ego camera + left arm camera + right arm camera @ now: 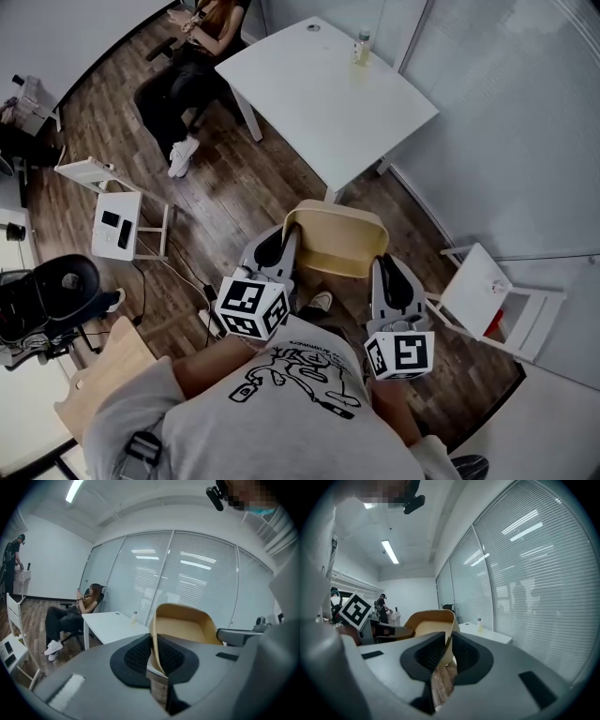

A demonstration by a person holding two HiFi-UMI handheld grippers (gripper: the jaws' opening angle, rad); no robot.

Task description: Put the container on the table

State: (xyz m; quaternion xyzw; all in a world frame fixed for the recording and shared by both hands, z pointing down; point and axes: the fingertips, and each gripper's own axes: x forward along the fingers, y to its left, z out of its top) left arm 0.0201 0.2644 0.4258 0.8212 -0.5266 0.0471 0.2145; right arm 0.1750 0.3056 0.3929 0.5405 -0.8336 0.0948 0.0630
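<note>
Grey tee (234,422) w/ black line print; L tool (286,239) & R tool (382,267) grey, black pads (140,656), b/w marker cubes (251,307)

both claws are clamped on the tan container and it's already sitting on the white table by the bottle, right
Not yet. The head view shows the tan container held above the wood floor, short of the white table with the bottle. The left claw and right claw do clamp it.

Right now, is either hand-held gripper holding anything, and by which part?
The tan container: the left hand-held gripper is shut on its left side wall at the rim, the right hand-held gripper on its right side wall.
</note>
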